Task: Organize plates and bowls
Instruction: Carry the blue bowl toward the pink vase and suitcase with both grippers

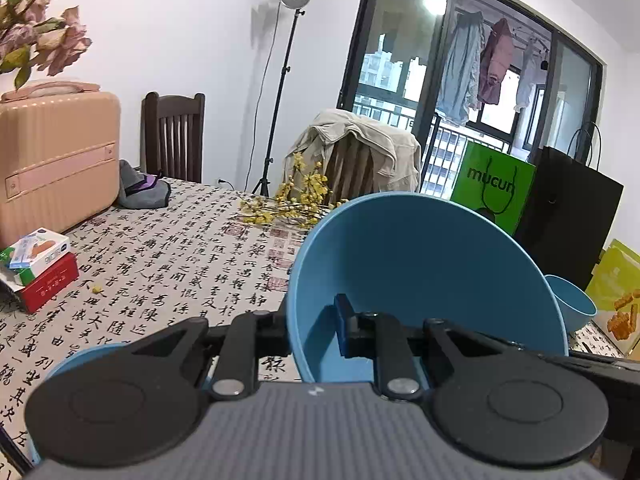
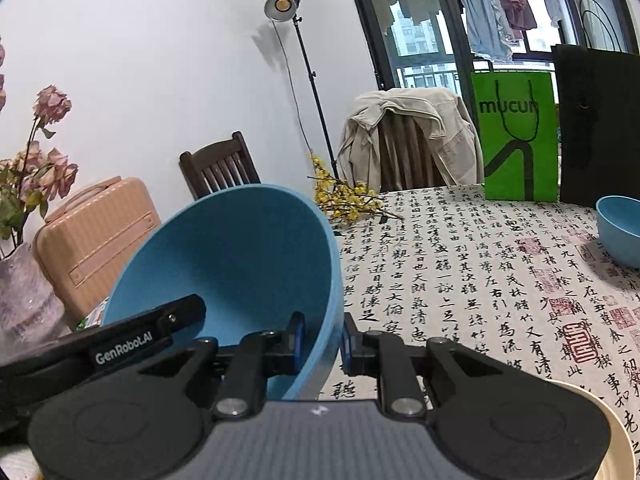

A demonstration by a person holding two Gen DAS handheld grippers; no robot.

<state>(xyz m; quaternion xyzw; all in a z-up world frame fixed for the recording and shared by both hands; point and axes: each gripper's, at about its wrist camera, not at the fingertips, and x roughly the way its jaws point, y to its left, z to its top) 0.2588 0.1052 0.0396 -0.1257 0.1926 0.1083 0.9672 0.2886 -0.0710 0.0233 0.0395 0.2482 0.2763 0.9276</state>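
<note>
Grippers both clench your big blue bowl: your left gripper pinches one wall, your right gripper the opposite wall, holding it tilted above the bench. Near the far right edge sits a small blue bowl.

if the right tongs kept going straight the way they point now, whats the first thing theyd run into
Beyond the large blue bowl that the right tongs pinch by its rim, probably the yellow flower sprig lying on the tablecloth, though depth is unclear.
</note>
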